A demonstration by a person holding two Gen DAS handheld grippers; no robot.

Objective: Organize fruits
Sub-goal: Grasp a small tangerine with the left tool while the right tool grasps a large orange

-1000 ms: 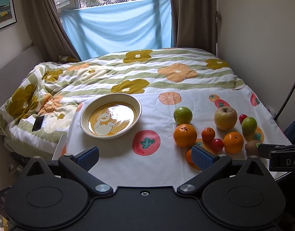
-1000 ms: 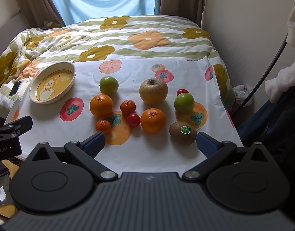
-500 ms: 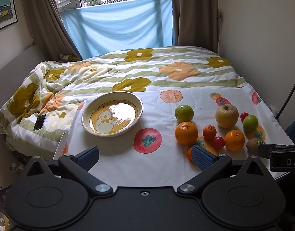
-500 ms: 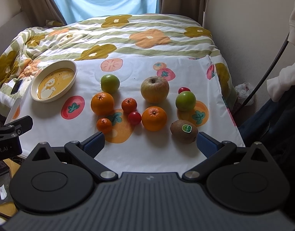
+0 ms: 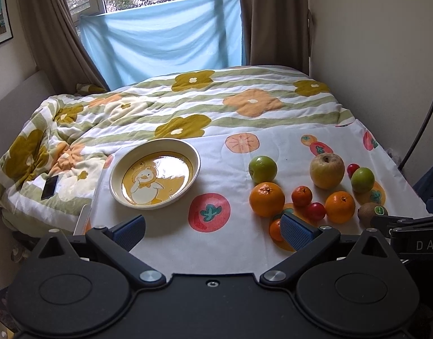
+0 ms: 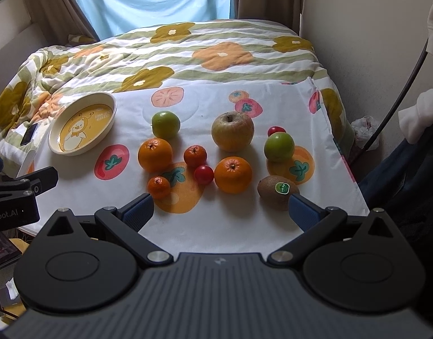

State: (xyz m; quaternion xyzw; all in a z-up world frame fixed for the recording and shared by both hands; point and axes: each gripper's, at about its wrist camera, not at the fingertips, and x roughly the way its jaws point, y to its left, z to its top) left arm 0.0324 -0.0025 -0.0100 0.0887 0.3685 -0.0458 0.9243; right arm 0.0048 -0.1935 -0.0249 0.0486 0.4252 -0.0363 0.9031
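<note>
Several fruits lie on a white fruit-print cloth (image 6: pixel 216 226): a big yellow apple (image 6: pixel 232 131), two green apples (image 6: pixel 165 124) (image 6: pixel 279 147), two oranges (image 6: pixel 155 154) (image 6: pixel 233 174), small mandarins (image 6: pixel 195 156) (image 6: pixel 159 187), a red tomato (image 6: pixel 204 174) and a kiwi (image 6: pixel 277 192). A cream bowl with a duck picture (image 5: pixel 155 173) sits empty to their left. My left gripper (image 5: pixel 213 227) hovers open near the cloth's front edge, between the bowl and the fruits. Open as well, my right gripper (image 6: pixel 220 212) hangs just in front of the fruits, its right finger (image 6: pixel 302 212) beside the kiwi.
The cloth lies on a bed with a flowered quilt (image 5: pixel 188 104). A phone (image 5: pixel 50 187) rests on the quilt left of the bowl. A wall (image 5: pixel 386 56) runs along the bed's right side, with a dark cable (image 6: pixel 400 90) and a person's sleeve (image 6: pixel 417 118) there.
Both grippers have drifted slightly forward toward the bed and tilted up a little; the fruits sit a bit lower and closer in the right wrist view. Nothing was gripped or moved.
</note>
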